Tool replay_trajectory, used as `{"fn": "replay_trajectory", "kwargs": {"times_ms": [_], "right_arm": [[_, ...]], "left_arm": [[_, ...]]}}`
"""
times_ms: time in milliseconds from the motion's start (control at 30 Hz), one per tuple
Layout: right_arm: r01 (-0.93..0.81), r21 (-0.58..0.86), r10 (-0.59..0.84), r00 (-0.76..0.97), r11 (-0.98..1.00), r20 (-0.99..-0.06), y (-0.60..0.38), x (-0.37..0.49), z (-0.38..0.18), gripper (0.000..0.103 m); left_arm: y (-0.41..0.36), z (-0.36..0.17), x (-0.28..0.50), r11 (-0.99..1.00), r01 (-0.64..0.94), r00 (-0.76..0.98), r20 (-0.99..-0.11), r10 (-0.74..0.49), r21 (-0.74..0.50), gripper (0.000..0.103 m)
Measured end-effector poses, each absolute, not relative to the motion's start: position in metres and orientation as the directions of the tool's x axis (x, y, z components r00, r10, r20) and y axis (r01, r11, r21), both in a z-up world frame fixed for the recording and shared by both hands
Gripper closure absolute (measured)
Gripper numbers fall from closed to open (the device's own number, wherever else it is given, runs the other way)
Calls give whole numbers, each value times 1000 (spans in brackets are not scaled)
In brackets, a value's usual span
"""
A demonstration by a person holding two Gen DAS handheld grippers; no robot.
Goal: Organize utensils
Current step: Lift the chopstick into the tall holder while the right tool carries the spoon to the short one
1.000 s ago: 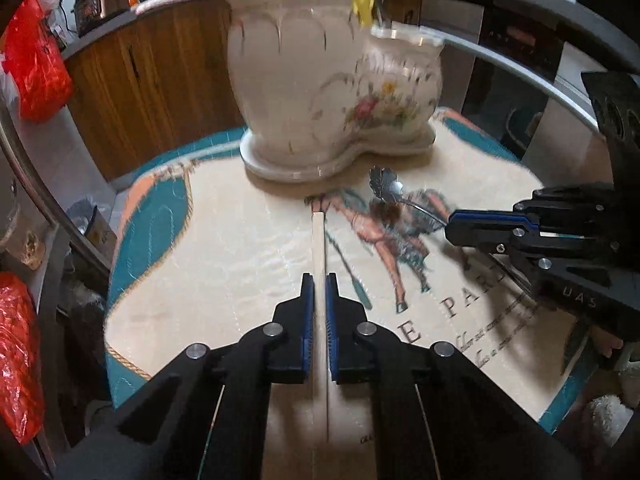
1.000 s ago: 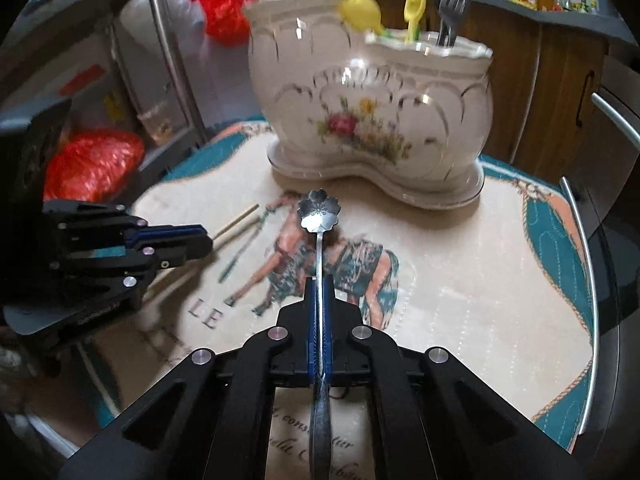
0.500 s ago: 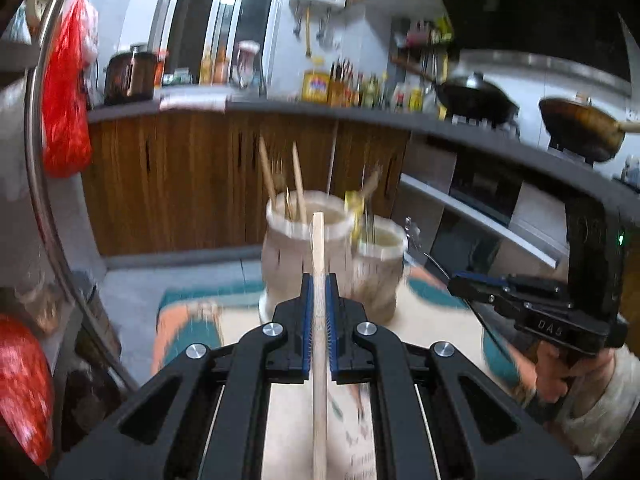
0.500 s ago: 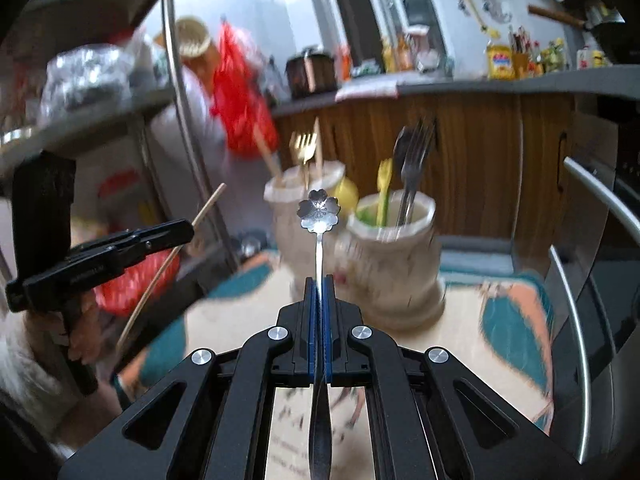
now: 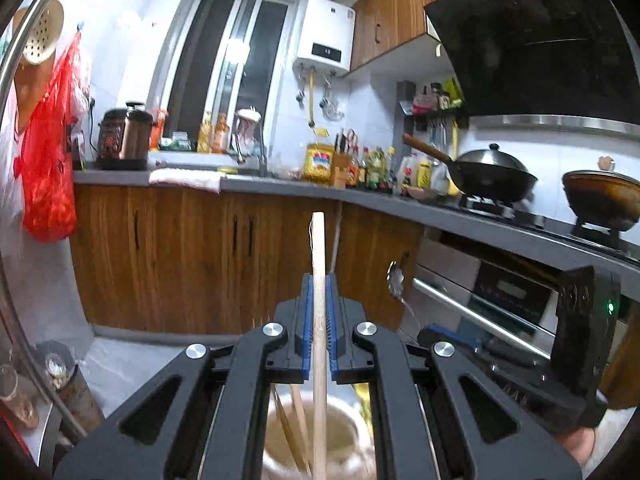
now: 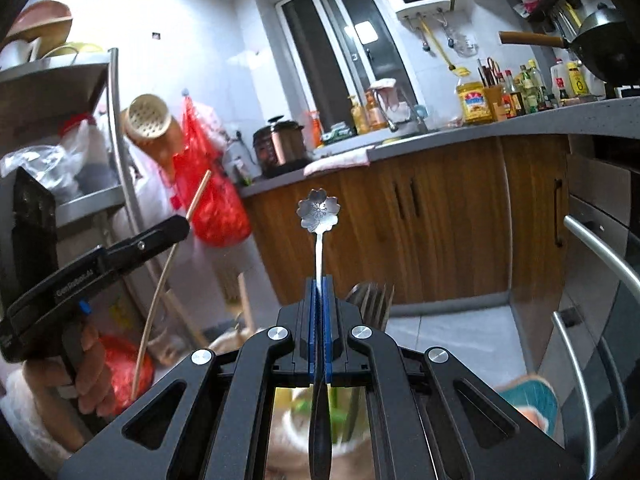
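Observation:
My left gripper [image 5: 319,280] is shut on a wooden chopstick [image 5: 319,320], held upright with its lower end over the open mouth of the cream ceramic holder [image 5: 344,444], where other chopsticks stand. My right gripper [image 6: 319,280] is shut on a metal spoon with a flower-shaped bowl [image 6: 318,212], held upright above the holder's other compartment [image 6: 296,420], next to dark forks [image 6: 372,300]. The left gripper with its chopstick also shows in the right wrist view [image 6: 176,228]; the right gripper with its spoon shows in the left wrist view [image 5: 436,332].
Wooden kitchen cabinets [image 5: 180,260] and a grey counter [image 5: 360,196] run behind. An oven with a steel handle [image 5: 480,320] is at right. A red bag [image 5: 48,184] hangs at left. A metal shelf rack [image 6: 116,140] stands at left.
Both grippers have lifted their utensils off the mat and tilted them upright. They now hover over the ceramic holder, which has dropped to the bottom of both views.

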State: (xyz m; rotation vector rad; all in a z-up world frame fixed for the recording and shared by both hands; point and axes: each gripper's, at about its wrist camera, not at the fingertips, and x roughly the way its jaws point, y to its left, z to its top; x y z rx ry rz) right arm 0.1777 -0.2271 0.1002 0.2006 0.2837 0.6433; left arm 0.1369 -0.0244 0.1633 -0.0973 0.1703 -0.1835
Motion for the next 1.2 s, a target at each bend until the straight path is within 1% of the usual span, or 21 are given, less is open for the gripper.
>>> {"fn": "replay_trajectory", "kwargs": {"times_ms": [133, 400, 533, 667, 900, 1000, 1200], "right_arm": [[-578, 252, 623, 765, 777, -166, -216, 189, 94, 99], [-592, 203, 623, 767, 779, -152, -199, 196, 79, 99], [-601, 206, 633, 758, 772, -158, -196, 197, 69, 99], [-599, 204, 631, 756, 774, -175, -193, 199, 61, 99], [-590, 194, 620, 762, 783, -188, -196, 191, 58, 99], [-569, 197, 601, 772, 799, -206, -204, 180, 57, 99], [-526, 156, 548, 807, 836, -221, -217, 149, 64, 100]], "left_arm": [[-28, 160, 153, 982, 162, 978, -116, -173, -98, 97], [-35, 145, 167, 992, 119, 991, -49, -121, -39, 97], [-36, 135, 168, 992, 122, 991, -50, -123, -22, 97], [-34, 127, 169, 990, 135, 988, -73, -137, -34, 97], [-28, 125, 157, 988, 150, 985, -83, -152, -35, 97], [-21, 125, 145, 987, 155, 983, -93, -157, -35, 97], [-15, 124, 114, 985, 168, 976, -133, -170, -31, 97]]}}
